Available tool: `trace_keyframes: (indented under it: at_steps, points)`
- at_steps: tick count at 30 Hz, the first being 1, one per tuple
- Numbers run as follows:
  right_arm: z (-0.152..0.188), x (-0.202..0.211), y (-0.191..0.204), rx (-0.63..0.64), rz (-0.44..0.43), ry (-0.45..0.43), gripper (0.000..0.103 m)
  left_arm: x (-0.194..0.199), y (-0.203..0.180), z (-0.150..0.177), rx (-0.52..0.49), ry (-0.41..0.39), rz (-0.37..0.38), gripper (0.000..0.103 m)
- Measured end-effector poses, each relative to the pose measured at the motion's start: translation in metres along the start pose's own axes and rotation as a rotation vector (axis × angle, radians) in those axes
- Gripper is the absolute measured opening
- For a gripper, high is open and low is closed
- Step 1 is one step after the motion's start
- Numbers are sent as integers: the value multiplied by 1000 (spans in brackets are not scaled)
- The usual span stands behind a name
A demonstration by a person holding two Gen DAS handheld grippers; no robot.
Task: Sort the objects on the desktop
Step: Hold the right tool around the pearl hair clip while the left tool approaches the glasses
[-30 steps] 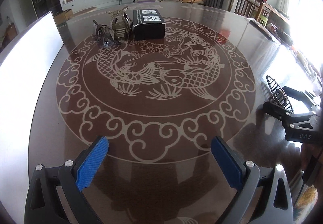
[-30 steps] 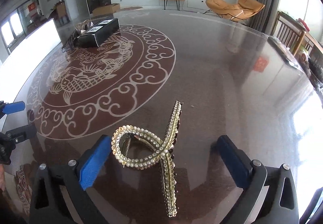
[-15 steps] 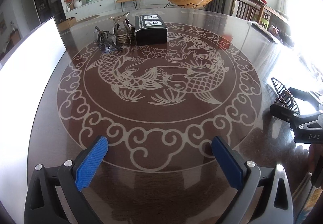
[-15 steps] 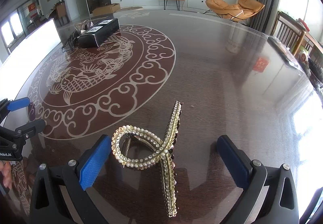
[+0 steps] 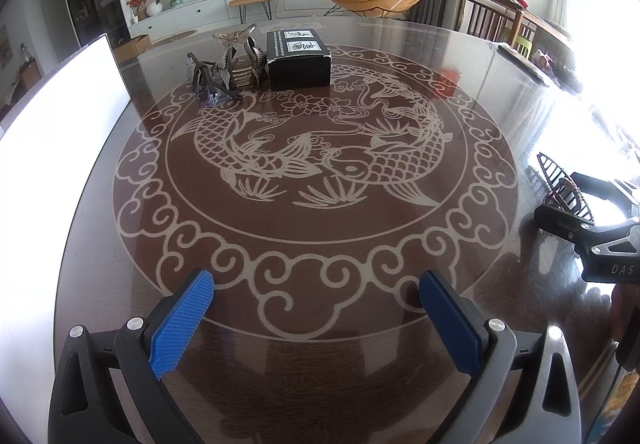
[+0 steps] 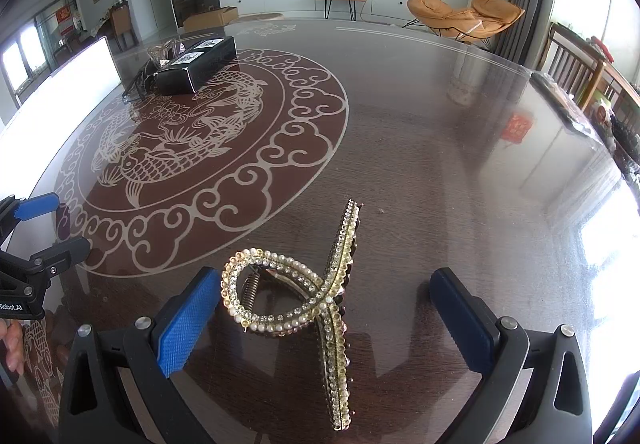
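Down below both grippers sat the desk (image 5: 472, 55), a big round one, dark and shiny, with two pale fish drawn in a ring of curly clouds. Near its far edge a black box (image 5: 298, 59) lay flat with white labels on top. Just beside the box, on its left, was a small pile of dark things (image 5: 226, 73); they were too small to tell apart.

Next came the left gripper (image 5: 316, 318), held low over the near edge of the desk. Its blue pads (image 5: 182, 324) were spread wide, and nothing was between them, only bare desk.

Over by the right side of the desk, the right gripper (image 6: 326, 318) was spread wide too. A sparkly hair clip (image 6: 312, 292) sat between its blue pads (image 6: 186, 320). The clip rested on the desk, close to the left pad but not squeezed by it. It had a loop of pearls and little stones and a long curved bar. From the left wrist camera the clip (image 5: 560, 183) showed at the right edge of the desk.
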State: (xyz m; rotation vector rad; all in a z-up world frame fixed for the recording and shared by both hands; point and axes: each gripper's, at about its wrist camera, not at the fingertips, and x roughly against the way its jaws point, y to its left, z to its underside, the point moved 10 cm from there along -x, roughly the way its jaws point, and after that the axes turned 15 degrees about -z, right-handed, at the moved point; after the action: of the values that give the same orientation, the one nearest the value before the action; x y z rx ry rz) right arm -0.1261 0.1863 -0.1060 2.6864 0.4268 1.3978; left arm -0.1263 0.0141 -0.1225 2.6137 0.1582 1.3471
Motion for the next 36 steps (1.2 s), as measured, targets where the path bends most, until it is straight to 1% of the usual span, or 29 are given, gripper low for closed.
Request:
trace_keyframes:
  at_steps: [24, 29, 33, 35, 36]
  points:
    - [0, 0, 0, 0, 0, 0, 103, 0, 0, 0, -1, -1, 0, 103]
    - [0, 0, 0, 0, -1, 0, 103, -1, -2, -1, -8, 3, 10, 103]
    - [0, 0, 0, 0, -1, 0, 103, -18, 14, -18, 12, 29, -11, 103]
    - [0, 0, 0, 0, -1, 0, 103, -33, 31, -37, 57, 51, -37, 103]
    - [0, 0, 0, 0, -1, 0, 103, -40, 40, -48, 86, 48, -38, 103]
